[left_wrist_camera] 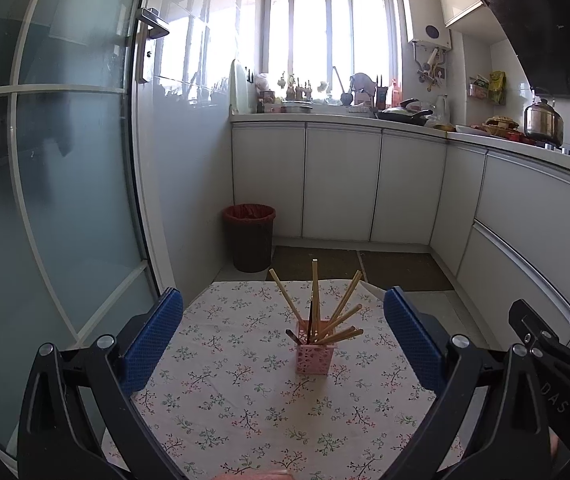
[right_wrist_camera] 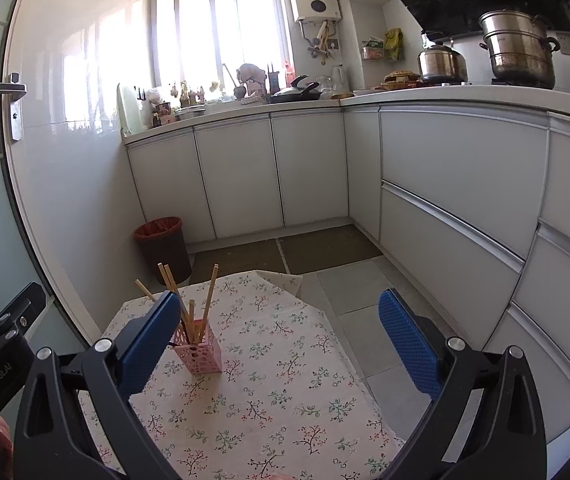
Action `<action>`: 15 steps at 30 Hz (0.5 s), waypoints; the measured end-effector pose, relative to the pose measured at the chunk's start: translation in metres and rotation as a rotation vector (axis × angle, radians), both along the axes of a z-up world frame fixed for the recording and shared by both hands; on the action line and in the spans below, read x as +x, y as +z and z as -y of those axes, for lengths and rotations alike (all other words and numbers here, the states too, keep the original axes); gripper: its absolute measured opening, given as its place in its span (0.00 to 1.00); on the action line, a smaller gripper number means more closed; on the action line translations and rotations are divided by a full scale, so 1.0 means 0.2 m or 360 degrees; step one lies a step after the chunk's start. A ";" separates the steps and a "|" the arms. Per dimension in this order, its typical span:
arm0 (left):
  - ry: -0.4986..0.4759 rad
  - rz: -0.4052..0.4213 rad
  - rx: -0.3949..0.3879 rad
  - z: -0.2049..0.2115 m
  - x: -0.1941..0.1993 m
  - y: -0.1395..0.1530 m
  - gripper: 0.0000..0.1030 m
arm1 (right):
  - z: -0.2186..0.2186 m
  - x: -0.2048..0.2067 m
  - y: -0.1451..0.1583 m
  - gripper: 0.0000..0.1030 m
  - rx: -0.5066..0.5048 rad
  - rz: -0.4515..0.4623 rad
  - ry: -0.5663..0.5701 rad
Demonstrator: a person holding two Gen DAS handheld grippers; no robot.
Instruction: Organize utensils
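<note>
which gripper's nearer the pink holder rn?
Right, slightly. The right gripper has the pink holder beside its left finger; the left gripper faces it centered, farther ahead.

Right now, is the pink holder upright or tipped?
Upright: the pink holder stands on its base on the floral tablecloth, with chopsticks fanning out of its open top.

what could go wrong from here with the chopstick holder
The chopsticks splay out of the small pink holder, several leaning to one side, so a nudge could tip it. It stands on a loose floral tablecloth that could drag. Both the left gripper and the right gripper are open, holding nothing.
</note>
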State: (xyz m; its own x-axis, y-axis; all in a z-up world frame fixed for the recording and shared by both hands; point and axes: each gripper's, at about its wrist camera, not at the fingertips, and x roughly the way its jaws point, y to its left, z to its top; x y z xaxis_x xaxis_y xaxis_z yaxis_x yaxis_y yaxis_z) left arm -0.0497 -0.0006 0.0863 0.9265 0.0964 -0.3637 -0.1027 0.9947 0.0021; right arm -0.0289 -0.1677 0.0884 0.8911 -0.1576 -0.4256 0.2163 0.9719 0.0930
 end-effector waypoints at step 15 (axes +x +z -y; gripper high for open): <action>0.0022 0.0021 -0.0002 -0.01 0.00 0.00 0.93 | 0.00 -0.01 -0.01 0.94 0.0011 -0.0009 0.0020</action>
State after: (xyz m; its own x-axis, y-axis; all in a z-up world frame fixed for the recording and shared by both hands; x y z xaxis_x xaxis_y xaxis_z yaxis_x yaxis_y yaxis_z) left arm -0.0506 0.0008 0.0867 0.9299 0.1087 -0.3514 -0.1163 0.9932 -0.0005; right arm -0.0306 -0.1672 0.0864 0.8906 -0.1433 -0.4316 0.2044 0.9740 0.0983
